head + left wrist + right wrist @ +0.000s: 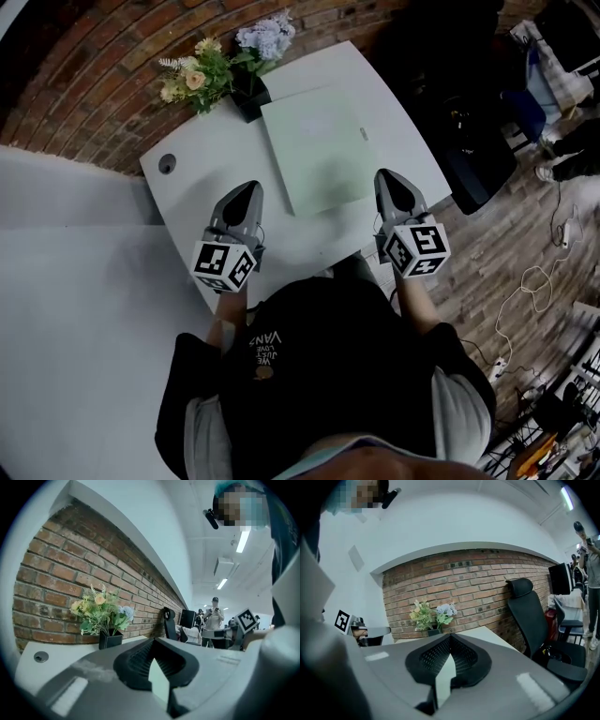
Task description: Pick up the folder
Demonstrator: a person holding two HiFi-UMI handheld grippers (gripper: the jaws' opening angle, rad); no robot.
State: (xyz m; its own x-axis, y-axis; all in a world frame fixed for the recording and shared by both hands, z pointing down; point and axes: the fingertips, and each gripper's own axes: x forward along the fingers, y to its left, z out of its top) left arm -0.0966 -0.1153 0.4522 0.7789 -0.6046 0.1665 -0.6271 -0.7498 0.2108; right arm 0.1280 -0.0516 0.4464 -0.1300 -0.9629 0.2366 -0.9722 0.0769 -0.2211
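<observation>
Lying lengthwise away on the surface, the green folder sits between the closed left gripper and the nearer, closed right gripper.

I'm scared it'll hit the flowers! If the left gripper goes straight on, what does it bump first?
Probably the left edge of the green folder; the left gripper aims just past the vase. Depth is unclear.

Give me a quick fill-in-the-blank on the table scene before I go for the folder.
The pale ____ folder lies flat on the table.
The left gripper and right gripper both have jaws ____, holding nothing.
The flowers stand in a ____ vase beside the folder.
Missing: green; shut; black.
</observation>
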